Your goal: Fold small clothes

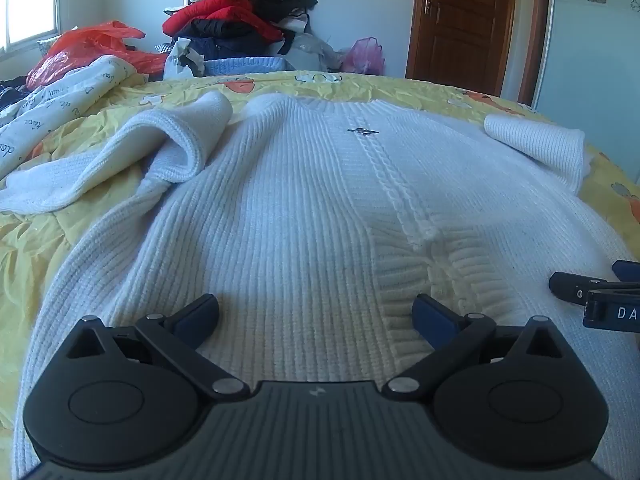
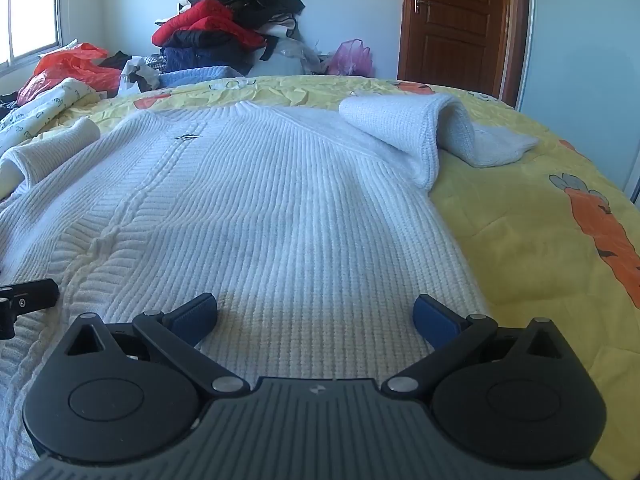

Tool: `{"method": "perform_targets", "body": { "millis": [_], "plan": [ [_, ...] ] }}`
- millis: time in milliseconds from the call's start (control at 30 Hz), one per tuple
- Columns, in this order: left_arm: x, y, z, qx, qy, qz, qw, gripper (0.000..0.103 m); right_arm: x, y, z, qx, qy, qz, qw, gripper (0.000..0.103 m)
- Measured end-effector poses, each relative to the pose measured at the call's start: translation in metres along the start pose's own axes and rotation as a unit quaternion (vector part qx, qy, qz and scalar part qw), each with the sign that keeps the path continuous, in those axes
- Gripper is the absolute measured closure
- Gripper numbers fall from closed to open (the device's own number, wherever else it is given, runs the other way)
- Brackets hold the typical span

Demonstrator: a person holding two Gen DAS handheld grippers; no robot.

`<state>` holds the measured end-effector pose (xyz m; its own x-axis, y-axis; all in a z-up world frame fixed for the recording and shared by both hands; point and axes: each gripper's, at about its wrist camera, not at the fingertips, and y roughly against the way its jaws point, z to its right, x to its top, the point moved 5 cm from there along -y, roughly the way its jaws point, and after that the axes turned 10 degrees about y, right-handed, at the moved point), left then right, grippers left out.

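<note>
Evidently, a white knit sweater (image 1: 304, 208) is lying spread flat on the yellow bedspread (image 2: 532, 216), both sleeves already turned in over the shoulders. The left gripper (image 1: 316, 316) and right gripper (image 2: 316, 316) are hovering side by side over its near hem, jaws spread wide and holding nothing, probably lining up to pinch the hem and fold it toward the far collar.

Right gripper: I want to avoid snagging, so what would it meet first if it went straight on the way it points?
The right gripper, jaws open, likely meets the white sweater itself, whose ribbed body fills the path ahead. Its height above the knit is unclear.
</note>
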<state>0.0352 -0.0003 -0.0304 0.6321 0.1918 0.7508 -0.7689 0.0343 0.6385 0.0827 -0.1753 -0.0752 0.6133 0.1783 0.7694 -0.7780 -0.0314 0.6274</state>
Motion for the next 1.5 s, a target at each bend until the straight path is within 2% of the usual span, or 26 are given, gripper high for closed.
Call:
{"method": "perform_targets", "body": {
  "millis": [700, 800, 867, 933, 1133, 1267, 1367, 1433, 1500],
  "plan": [
    [-0.002, 0.002, -0.002, 0.002, -0.001, 0.001, 1.0, 0.0, -0.001, -0.003, -0.002, -0.003, 0.002, -0.002, 1.0, 0.0],
    [-0.001, 0.001, -0.002, 0.002, -0.001, 0.001, 1.0, 0.0, 0.009, -0.006, 0.003, 0.006, 0.01, -0.011, 1.0, 0.001],
    [-0.001, 0.002, -0.002, 0.001, 0.0, 0.001, 1.0, 0.0, 0.022, -0.012, 0.012, 0.013, 0.016, -0.02, 1.0, 0.001],
    [-0.001, 0.001, -0.001, 0.002, -0.001, 0.001, 1.0, 0.0, 0.042, -0.018, 0.03, 0.002, 0.009, -0.019, 1.0, 0.001],
    [-0.001, 0.001, -0.002, 0.003, -0.001, 0.0, 1.0, 0.0, 0.101, -0.027, 0.125, -0.026, -0.076, 0.06, 0.995, 0.0],
    [-0.001, 0.001, -0.002, 0.003, -0.002, 0.0, 1.0, 0.0, 0.117, -0.064, 0.206, -0.035, -0.183, 0.065, 0.98, 0.001],
    [-0.001, 0.001, -0.002, 0.003, -0.002, 0.0, 1.0, 0.0, 0.109, -0.101, 0.264, -0.04, -0.294, 0.046, 0.954, 0.009],
    [-0.001, 0.001, -0.002, 0.003, -0.002, 0.0, 1.0, 0.0, 0.099, -0.12, 0.289, -0.044, -0.343, 0.037, 0.938, 0.024],
    [-0.001, 0.001, -0.002, 0.003, -0.002, 0.001, 1.0, 0.0, 0.089, -0.133, 0.308, -0.038, -0.384, 0.034, 0.922, 0.034]
  ]
}}
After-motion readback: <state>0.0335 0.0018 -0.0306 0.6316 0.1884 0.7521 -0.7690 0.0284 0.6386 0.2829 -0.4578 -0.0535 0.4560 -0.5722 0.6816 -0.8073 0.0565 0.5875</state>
